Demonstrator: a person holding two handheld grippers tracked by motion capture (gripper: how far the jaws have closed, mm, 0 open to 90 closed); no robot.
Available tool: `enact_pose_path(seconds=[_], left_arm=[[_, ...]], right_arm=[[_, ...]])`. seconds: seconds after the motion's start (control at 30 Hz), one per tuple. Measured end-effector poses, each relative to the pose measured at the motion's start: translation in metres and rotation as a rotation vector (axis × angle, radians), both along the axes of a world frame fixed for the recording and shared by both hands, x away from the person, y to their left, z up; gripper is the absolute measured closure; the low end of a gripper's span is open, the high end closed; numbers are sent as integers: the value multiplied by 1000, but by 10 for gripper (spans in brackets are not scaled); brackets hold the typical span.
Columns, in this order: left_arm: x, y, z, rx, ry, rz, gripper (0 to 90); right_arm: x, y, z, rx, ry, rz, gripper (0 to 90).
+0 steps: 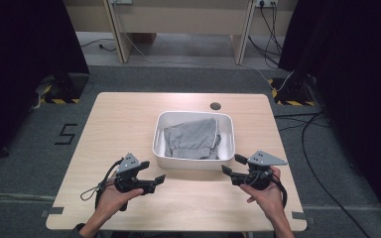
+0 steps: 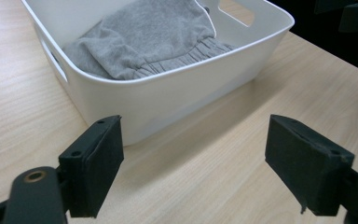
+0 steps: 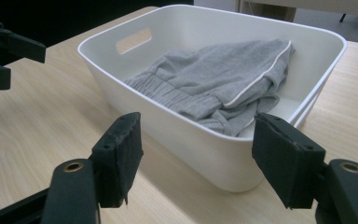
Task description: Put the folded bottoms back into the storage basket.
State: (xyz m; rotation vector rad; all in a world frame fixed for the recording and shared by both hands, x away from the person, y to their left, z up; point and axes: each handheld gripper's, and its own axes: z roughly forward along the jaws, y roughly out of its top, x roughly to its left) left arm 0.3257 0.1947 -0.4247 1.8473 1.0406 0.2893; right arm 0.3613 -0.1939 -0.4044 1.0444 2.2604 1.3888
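Both grippers, left and right, hover with jaws apart, empty, just short of the white basin. Grey sweatpants lie bunched inside, untouched; removal appears not yet begun.

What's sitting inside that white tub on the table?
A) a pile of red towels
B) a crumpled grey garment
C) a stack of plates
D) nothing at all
B: the high view shows a crumpled grey garment with a ribbed waistband and thin white piping lying inside the white tub.
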Motion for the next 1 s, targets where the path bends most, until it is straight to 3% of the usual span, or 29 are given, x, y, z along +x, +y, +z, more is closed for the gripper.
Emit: enact_pose_path(seconds=[0.5, 1.0], left_arm=[[-13, 5, -17, -4, 10, -14, 159], [-26, 13, -32, 5, 28, -9, 157]], right_arm=[[-18, -1, -11, 5, -10, -6, 305], [-34, -3, -39, -22, 37, -2, 298]])
